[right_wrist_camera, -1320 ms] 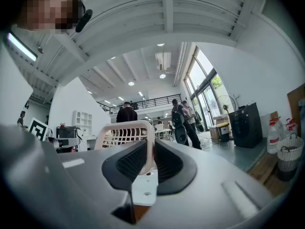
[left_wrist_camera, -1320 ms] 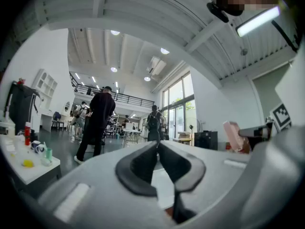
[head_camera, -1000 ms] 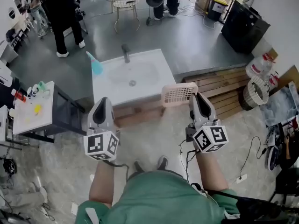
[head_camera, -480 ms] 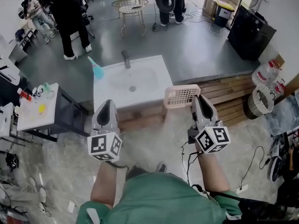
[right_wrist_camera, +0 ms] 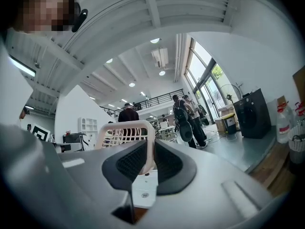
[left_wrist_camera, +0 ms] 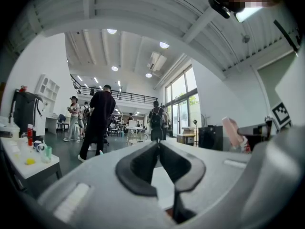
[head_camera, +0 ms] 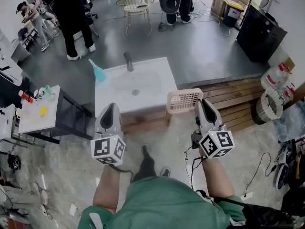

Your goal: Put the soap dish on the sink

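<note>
Two grippers, both pointing level toward the sink [head_camera: 157, 73].

Left gripper [head_camera: 108, 108]: fingers clenched tip to tip, with nothing between them; same in the left gripper view [left_wrist_camera: 158, 145].

Right gripper [head_camera: 200, 101]: fingers grasping one pink slotted dish [head_camera: 183, 100] by its side wall. In the right gripper view [right_wrist_camera: 148, 144] the dish rim [right_wrist_camera: 126, 123] stands up between the pads.

Dish location: in the air, carried by the right gripper alone. In the head view it overlaps the sink's near right corner. It's not set down, and I can't tell if it's actually over the sink top.

Counts:
- 1 white sink with one basin and 1 faucet [head_camera: 127, 60] at the far edge
- 1 teal bottle [head_camera: 97, 70] on the sink's far left corner
- 1 small white table [head_camera: 35, 123] left of the sink, carrying several small items; the count is unclear
- 1 wire chair [head_camera: 135, 4] beyond the sink
- at least 3 people [head_camera: 71, 13] standing further back
- wooden boards [head_camera: 228, 97] on the floor to the right of the sink
</note>
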A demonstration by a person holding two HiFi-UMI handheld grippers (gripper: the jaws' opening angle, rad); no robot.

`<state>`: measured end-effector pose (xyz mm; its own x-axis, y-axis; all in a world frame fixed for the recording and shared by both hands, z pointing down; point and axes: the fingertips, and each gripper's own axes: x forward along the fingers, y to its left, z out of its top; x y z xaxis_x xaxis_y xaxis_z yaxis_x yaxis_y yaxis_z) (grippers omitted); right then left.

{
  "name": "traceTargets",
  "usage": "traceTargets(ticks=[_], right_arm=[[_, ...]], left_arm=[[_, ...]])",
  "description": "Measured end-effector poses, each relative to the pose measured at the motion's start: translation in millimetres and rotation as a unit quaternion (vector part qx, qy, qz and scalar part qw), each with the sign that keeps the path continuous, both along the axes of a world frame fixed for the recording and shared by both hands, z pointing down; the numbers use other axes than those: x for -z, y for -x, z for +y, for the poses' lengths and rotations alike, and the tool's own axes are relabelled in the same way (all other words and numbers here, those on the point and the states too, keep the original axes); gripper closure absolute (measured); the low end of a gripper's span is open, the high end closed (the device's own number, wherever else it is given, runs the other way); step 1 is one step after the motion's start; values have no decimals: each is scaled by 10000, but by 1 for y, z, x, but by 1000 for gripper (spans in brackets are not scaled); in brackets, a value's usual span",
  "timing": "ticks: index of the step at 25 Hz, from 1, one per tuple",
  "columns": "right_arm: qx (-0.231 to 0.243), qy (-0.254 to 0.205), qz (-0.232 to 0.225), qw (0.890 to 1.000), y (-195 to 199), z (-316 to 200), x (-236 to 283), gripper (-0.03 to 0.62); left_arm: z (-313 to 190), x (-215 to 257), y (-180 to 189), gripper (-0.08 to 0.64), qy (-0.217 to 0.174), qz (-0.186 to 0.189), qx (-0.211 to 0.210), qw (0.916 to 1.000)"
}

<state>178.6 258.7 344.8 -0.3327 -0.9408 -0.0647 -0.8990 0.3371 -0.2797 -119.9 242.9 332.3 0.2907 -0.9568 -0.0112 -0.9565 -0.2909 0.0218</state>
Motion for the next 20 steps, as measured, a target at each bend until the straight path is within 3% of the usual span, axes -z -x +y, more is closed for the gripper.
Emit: traceTargets(ticks=[5,9,13,20], right_arm=[[-167,53,66,9998,-8,-37,-5,546],[-326,135,144,9993,-10,-80,-9,546],[-455,197,171,9986,9,-131,-7,546],[-644,278,171,9974,28,-201,-2,545]], left_arm=[[-48,-7,3,548,-9,56,-10,10000],[-99,-6,8,546,-184,-120,-5,9998],[-156,-2,25,543,-286,-166,-135,9994],[-234,-5,43,538,-228,65,-360,9991]])
